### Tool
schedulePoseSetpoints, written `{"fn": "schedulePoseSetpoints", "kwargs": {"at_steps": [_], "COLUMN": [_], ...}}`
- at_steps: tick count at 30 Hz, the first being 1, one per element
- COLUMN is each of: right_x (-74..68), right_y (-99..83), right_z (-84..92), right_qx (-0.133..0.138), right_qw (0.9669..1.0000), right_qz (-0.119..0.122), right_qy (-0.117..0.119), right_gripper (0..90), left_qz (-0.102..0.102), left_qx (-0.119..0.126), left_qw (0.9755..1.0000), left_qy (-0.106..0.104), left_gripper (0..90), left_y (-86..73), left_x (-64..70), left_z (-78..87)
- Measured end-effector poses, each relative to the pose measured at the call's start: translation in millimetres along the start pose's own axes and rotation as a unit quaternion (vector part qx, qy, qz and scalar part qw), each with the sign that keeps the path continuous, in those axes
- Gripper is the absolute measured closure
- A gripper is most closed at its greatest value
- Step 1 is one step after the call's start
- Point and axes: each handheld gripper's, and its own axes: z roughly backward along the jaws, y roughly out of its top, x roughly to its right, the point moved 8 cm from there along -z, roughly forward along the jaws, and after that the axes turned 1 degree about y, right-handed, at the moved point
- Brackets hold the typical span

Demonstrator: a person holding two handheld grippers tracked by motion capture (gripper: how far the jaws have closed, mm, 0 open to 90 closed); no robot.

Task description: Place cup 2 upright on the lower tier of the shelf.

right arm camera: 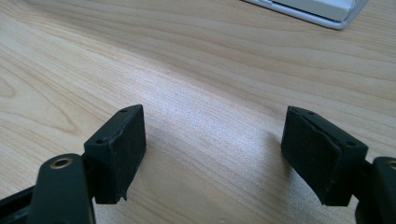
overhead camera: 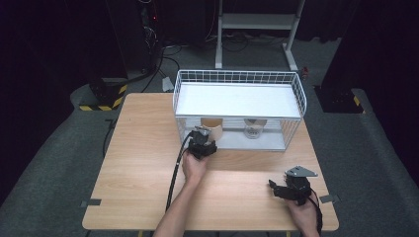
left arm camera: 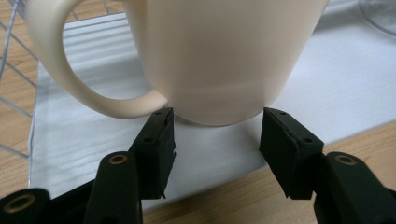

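- High view: left gripper (overhead camera: 202, 139) sits at the front edge of the white wire rack (overhead camera: 237, 79), nosed into the lower shelf right at the cream mug (overhead camera: 211, 129). Left hand (overhead camera: 194, 167) is behind it, cable trailing back along the forearm.
- Same view: a second item stands on the lower shelf to the right of the mug — a glass (overhead camera: 254, 129) with some dark print on it, too small to read. Rack's top shelf is a plain white sheet.
- Same view: right gripper (overhead camera: 278, 190) rests low over the wooden table (overhead camera: 143, 148) near the front right corner, grey three-cornered plate on top, well apart from the rack.
- Left gripper view: mug (left arm camera: 219, 56) is upright on the white shelf liner (left arm camera: 327, 93), handle to the left in this view. Jaws have closed in on the base of the mug, one pad (left arm camera: 159, 140) at each side — gripping the mug low down. No logo or writing on the visible face.
- Right gripper view: jaws stand apart with nothing between them, bare woodgrain table (right arm camera: 210, 70) under them; corner of the rack base (right arm camera: 322, 11) at top right. No text visible.
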Motion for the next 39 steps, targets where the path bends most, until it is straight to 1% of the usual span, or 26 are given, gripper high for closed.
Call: {"fn": "schedulePoseSetpoints", "kwargs": {"at_steps": [1,2,3,4,5,6,7,9,11,12,13,15,17,18,19,20,21,24,25,26,27,32,34,36,37,39], "right_x": [0.0,0.0,0.0,0.0,0.0,0.0,0.0,0.0,0.0,0.0,0.0,0.0,0.0,0.0,0.0,0.0,0.0,0.0,0.0,0.0,0.0,0.0,0.0,0.0,0.0,0.0], "right_y": [0.0,0.0,0.0,0.0,0.0,0.0,0.0,0.0,0.0,0.0,0.0,0.0,0.0,0.0,0.0,0.0,0.0,0.0,0.0,0.0,0.0,0.0,0.0,0.0,0.0,0.0], "right_z": [0.0,0.0,0.0,0.0,0.0,0.0,0.0,0.0,0.0,0.0,0.0,0.0,0.0,0.0,0.0,0.0,0.0,0.0,0.0,0.0,0.0,0.0,0.0,0.0,0.0,0.0], "right_qx": [0.000,0.000,0.000,0.000,0.000,0.000,0.000,0.000,0.000,0.000,0.000,0.000,0.000,0.000,0.000,0.000,0.000,0.000,0.000,0.000,0.000,0.000,0.000,0.000,0.000,0.000], "right_qw": [1.0000,1.0000,1.0000,1.0000,1.0000,1.0000,1.0000,1.0000,1.0000,1.0000,1.0000,1.0000,1.0000,1.0000,1.0000,1.0000,1.0000,1.0000,1.0000,1.0000,1.0000,1.0000,1.0000,1.0000,1.0000,1.0000], "right_qz": [0.000,0.000,0.000,0.000,0.000,0.000,0.000,0.000,0.000,0.000,0.000,0.000,0.000,0.000,0.000,0.000,0.000,0.000,0.000,0.000,0.000,0.000,0.000,0.000,0.000,-0.001], "right_qy": [0.000,0.000,0.000,0.000,0.000,0.000,0.000,0.000,0.000,0.000,0.000,0.000,0.000,0.000,0.000,0.000,0.000,0.000,0.000,0.000,0.000,0.000,0.000,0.000,0.000,0.000], "right_gripper": [22.4,22.4,22.4,22.4,22.4,22.4,22.4,22.4,22.4,22.4,22.4,22.4,22.4,22.4,22.4,22.4,22.4,22.4,22.4,22.4,22.4,22.4,22.4,22.4,22.4,22.4], "left_qz": [0.003,-0.004,0.001,-0.002,0.004,0.003,0.002,-0.001,-0.004,-0.004,-0.003,-0.006,-0.009,-0.008,-0.011,-0.004,-0.006,-0.007,-0.009,-0.005,-0.010,-0.016,-0.013,-0.019,-0.013,-0.014], "left_qx": [-0.003,-0.003,-0.004,0.000,0.001,-0.001,-0.001,-0.006,-0.006,-0.007,-0.008,-0.008,-0.007,-0.005,-0.007,-0.003,-0.002,0.000,0.001,0.002,0.005,0.014,0.019,0.022,0.026,0.027], "left_qw": [1.0000,1.0000,1.0000,1.0000,1.0000,1.0000,1.0000,1.0000,0.9999,0.9999,1.0000,0.9999,0.9999,1.0000,0.9999,1.0000,1.0000,0.9999,1.0000,0.9999,0.9999,0.9996,0.9994,0.9991,0.9990,0.9988], "left_qy": [-0.005,0.004,-0.001,-0.002,-0.005,0.003,-0.002,-0.001,0.008,0.007,0.001,0.004,0.003,0.001,0.004,-0.003,-0.002,-0.007,-0.003,-0.012,-0.008,-0.019,-0.028,-0.030,-0.034,-0.038], "left_gripper": [45.3,45.4,45.6,46.2,46.6,46.8,46.8,47.2,47.4,47.4,47.5,47.4,47.1,46.5,46.0,45.4,44.5,41.9,41.1,40.2,39.2,35.0,33.7,32.3,32.0,30.9], "left_y": [1.0,2.7,3.2,4.2,4.5,4.4,5.3,7.1,9.3,9.8,10.0,10.2,10.6,10.9,11.1,11.8,12.1,11.8,11.1,10.1,9.6,6.3,4.3,3.2,2.2,-0.1], "left_x": [1.8,-0.5,1.2,0.3,0.7,-0.9,0.7,0.9,-0.7,-0.5,0.9,0.6,0.0,0.6,-0.5,1.8,1.6,4.0,2.8,5.0,3.7,4.3,4.9,4.1,5.0,3.5], "left_z": [-0.9,-1.3,-1.7,-2.8,-4.1,-4.8,-6.1,-7.4,-8.6,-9.3,-9.8,-9.8,-8.9,-8.7,-7.6,-7.2,-5.7,-1.7,0.5,1.9,4.0,15.4,21.4,25.9,28.7,33.6]}}
